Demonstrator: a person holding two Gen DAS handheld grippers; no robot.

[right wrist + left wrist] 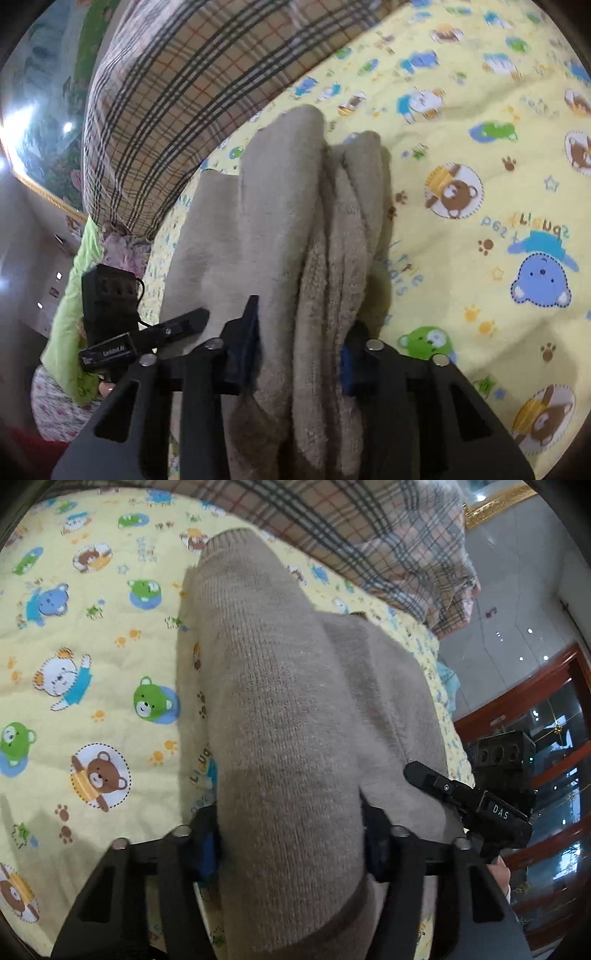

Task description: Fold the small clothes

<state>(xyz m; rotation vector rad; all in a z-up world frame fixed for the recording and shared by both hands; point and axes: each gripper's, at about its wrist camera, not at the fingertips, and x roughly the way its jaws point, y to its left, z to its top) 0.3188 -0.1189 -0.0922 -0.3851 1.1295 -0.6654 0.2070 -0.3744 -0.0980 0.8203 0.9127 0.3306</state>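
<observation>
A small beige knitted sweater (280,686) lies lengthwise on the yellow bear-print sheet (92,635), its ribbed end (229,542) pointing away from me. My left gripper (290,838) is shut on the near part of the sweater, and knit fills the gap between its blue pads. In the right wrist view the same sweater (273,206) is bunched into folds, and my right gripper (299,347) is shut on a thick fold of it. A finger of the right gripper (443,786) touches the sweater's right edge. The left gripper's fingers (181,325) show at the sweater's left edge.
A plaid quilt bundle in clear plastic (388,535) lies along the sheet's far edge, also seen as the plaid bundle (177,110). Past the bed's edge are a tiled floor (517,602), red-brown wooden furniture (554,709) and a green cloth (70,302).
</observation>
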